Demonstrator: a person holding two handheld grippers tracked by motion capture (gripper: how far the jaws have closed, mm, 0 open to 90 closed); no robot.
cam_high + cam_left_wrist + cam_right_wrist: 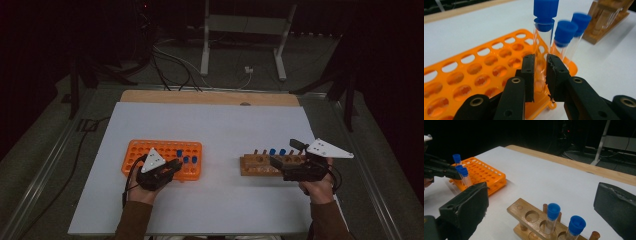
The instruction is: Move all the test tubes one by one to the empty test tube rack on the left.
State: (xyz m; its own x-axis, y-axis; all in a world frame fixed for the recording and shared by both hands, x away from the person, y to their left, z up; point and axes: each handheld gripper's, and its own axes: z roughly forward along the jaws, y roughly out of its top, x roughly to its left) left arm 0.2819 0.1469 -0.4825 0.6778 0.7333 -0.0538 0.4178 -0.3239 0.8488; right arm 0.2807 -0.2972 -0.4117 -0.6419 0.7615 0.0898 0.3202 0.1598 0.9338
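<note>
Two hand-held grippers work over a white table [220,200] that carries two test-tube racks. The left gripper [540,72] is clamped on a clear tube with a blue cap [544,22]: its two black jaws press the glass from either side at mid-height, and the tube stands upright in a hole at the near corner of the orange rack [474,75]. The cap rises well above the jaw tips. Two more blue-capped tubes [566,35] stand just beyond and to one side of the held one, in the same end of the rack; the farther of them is blurred. In the high view the left gripper [167,169] lies over the near edge of the orange rack [162,150], with the three blue caps [187,159] just beside its jaw end, on the side toward the wooden rack.

The right gripper [541,202] stands with its jaws wide apart and nothing between the pads. Directly ahead of it, between and below the jaws, sits the wooden rack [524,216], which holds two blue-capped tubes [552,213] upright in adjacent holes. In the high view the right gripper [287,155] rests at the near side of the wooden rack [255,165], its jaws pointing along the rack toward the orange one. The two racks lie well apart.
</note>
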